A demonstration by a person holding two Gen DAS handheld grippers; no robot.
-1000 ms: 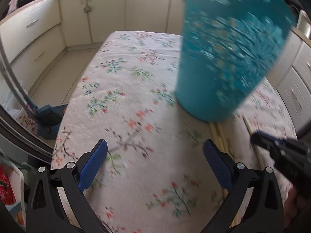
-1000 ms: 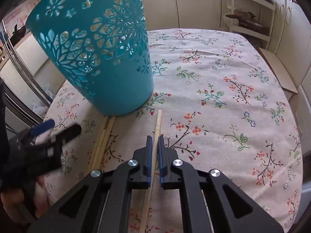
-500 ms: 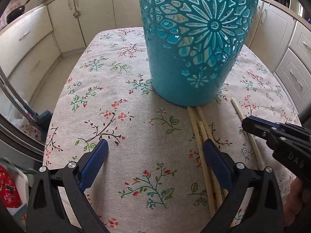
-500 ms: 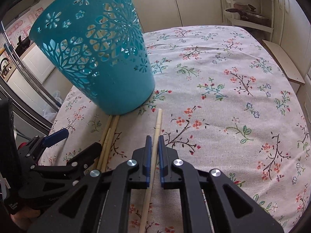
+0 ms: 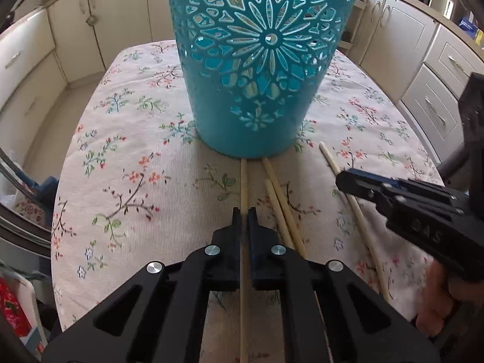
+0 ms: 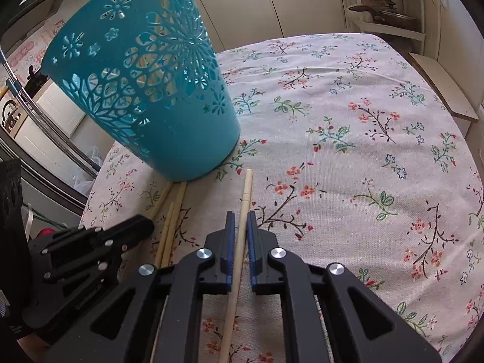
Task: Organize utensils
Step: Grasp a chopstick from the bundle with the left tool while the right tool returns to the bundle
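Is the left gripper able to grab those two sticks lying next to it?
Probably not right now. The left gripper has just been closing and is shut on a chopstick. The two chopsticks lie uncovered on the tablecloth just beside it, so it would need to let go first.

Teal holder (image 5: 257, 115) of smooth, faintly glossy plastic, pierced with cut-out flower patterns. Chopsticks (image 5: 279, 208) of pale, matt, unvarnished-looking wood, lying on a tablecloth (image 6: 348, 181) of matt, finely ribbed woven cloth printed with flowers. Matt black plastic on left gripper (image 5: 244, 214) and right gripper (image 6: 239, 220), with shiny metal screw heads and blue, rubbery-looking pads.
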